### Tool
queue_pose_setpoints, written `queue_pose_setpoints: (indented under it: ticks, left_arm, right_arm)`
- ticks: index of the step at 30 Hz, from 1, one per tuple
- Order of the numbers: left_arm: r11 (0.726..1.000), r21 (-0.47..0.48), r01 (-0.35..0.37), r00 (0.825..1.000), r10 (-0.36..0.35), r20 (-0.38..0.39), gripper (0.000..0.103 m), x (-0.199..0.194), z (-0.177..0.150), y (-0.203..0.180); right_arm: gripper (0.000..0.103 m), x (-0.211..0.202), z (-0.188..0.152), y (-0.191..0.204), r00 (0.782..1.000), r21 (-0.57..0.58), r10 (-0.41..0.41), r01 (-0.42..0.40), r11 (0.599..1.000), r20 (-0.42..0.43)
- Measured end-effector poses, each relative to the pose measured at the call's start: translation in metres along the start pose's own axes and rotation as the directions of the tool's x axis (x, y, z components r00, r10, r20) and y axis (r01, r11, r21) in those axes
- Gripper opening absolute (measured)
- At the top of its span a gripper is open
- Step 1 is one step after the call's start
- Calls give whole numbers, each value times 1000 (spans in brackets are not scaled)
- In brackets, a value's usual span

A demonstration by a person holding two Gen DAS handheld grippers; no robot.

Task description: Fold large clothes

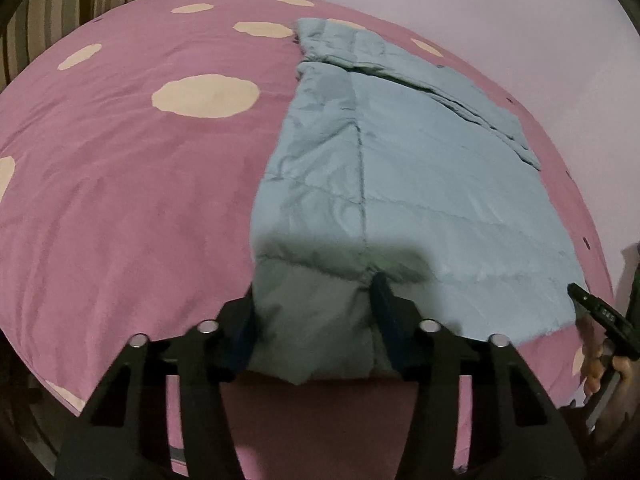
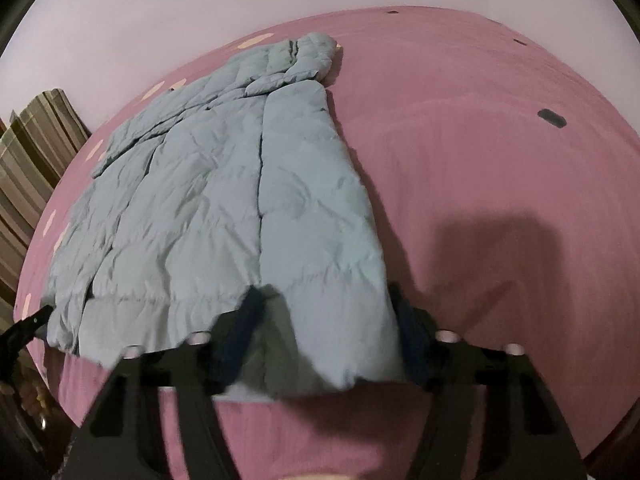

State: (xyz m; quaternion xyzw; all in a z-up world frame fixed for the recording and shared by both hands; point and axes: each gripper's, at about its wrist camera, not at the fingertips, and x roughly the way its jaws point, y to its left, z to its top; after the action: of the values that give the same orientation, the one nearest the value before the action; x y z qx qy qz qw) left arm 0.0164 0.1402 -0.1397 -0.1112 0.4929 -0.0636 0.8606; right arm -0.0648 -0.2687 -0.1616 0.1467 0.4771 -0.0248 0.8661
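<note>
Gripping the near hem of the jacket (image 1: 400, 184) at two places, I hold a gripper in each hand over the bed (image 1: 120, 200). My left gripper (image 1: 316, 320) is clamped on the hem's left corner: its two dark fingers (image 1: 384, 304) stand on either side of a bunched, shadowed fold, and the fabric fills the gap between them. My right gripper (image 2: 324, 328) is clamped on the hem's right corner in the same way, the cloth pinched and drooping a little below the fingers (image 2: 412, 332). The jacket, pale blue and quilted, lies flat on the pink sheet with its collar (image 2: 304, 56) at the far end, near the wall (image 2: 160, 20), and a centre seam running from collar to hem. One sleeve (image 1: 452, 92) is folded across the upper body. The sheet carries cream spots (image 1: 206, 96) on the left half and small dark marks (image 2: 551, 118) on the right. A striped curtain (image 2: 36, 152) hangs at the far left. In the left view my right hand (image 1: 600, 360) shows at the edge, beside the hem.
</note>
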Motion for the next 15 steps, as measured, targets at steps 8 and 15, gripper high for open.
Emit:
queue_pose_setpoints:
  ticks: [8, 15]
  left_arm:
    - [999, 0, 47, 998, -47, 39, 8, -9, 4, -12]
    - [996, -24, 83, 982, -77, 170, 6, -43, 48, -12]
  right_arm:
    - [14, -16, -4, -2, 994, 39, 110, -111, 993, 25]
    - [13, -46, 30, 10, 976, 20, 166, -170, 985, 143]
